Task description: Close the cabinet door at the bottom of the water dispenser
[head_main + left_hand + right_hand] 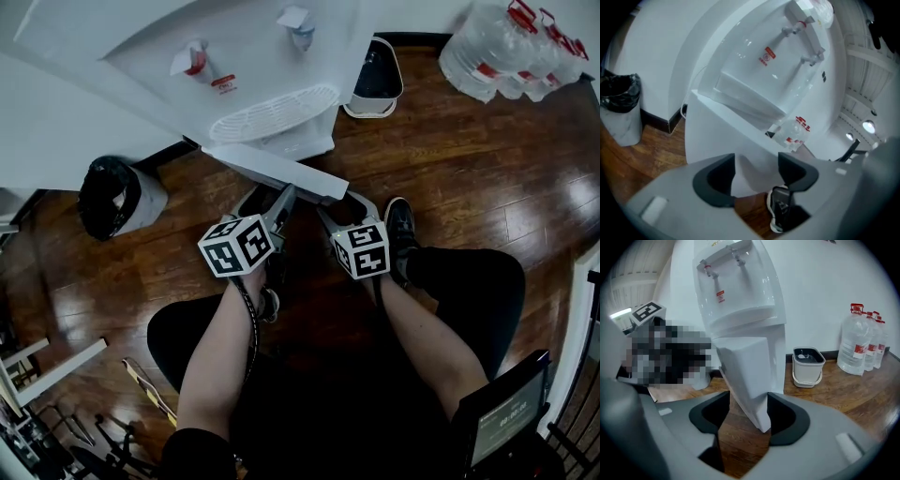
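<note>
Edgewise, the cabinet door (746,376) stands between right gripper (747,404) fingers (788,422).

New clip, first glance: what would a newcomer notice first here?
The white water dispenser stands mid-frame with its bottom cabinet door swung open toward the person. Both grippers are at that door, jaws apart: the right gripper straddles its free edge, the left gripper faces its panel. Water bottles stand by the wall.

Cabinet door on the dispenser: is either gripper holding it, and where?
Neither clamps it. The right gripper has open jaws straddling the cabinet door's free lower edge; the left gripper is open too.
</note>
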Tool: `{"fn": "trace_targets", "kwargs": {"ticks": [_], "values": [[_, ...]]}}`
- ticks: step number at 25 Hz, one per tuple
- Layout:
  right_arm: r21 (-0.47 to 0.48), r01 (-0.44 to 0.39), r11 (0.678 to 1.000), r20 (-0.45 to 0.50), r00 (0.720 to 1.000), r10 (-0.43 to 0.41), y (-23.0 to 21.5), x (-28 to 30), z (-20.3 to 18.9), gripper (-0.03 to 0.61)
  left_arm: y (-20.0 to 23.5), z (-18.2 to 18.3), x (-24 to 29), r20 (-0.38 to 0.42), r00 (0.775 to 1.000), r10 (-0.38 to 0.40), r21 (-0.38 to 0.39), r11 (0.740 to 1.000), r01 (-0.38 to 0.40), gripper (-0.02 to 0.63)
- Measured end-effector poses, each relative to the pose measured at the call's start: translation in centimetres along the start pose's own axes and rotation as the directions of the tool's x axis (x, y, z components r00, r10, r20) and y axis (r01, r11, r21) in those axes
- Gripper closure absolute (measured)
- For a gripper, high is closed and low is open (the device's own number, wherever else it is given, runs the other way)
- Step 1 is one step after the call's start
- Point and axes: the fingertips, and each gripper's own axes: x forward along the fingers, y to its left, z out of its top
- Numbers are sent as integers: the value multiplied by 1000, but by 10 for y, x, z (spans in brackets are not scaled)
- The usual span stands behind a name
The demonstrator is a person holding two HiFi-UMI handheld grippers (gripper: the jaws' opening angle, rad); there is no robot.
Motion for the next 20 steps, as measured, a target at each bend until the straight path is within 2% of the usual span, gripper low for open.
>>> {"fn": "trace_targets", "kwargs": {"ticks": [2,3,5,6,8,9,10,12,17,20], "values": [[4,7,1000,8,1000,-7,-5,3,5,330,20,-9,0,-32,997,65,-16,998,-65,307],[4,10,1000,11,1000,-10,-8,4,7,330,30,-14,1,-57,992,109,14,994,-108,307],[-1,20,1000,18,1000,-20,-13,6,12,330,49,-23,6,-105,972,209,164,968,-190,307],[-3,25,1000,21,999,-25,-16,7,15,330,56,-26,10,-116,959,259,266,938,-221,307],[-7,39,999,26,999,-39,-20,8,19,330,66,-27,20,-102,938,331,452,855,-253,312],[-13,48,999,25,999,-48,-22,9,21,330,67,-26,25,-83,937,340,512,821,-253,321],[-22,59,998,21,998,-59,-24,10,22,330,66,-25,31,-68,941,333,545,802,-244,323],[-51,79,996,4,997,-79,-27,12,21,316,59,-23,39,-61,949,311,547,805,-229,325],[-90,82,993,-40,996,-86,-33,19,13,282,42,-20,48,-74,957,281,456,863,-218,330],[-75,73,995,-52,996,-77,-33,25,12,284,37,-20,52,-72,962,264,421,882,-211,339]]}}
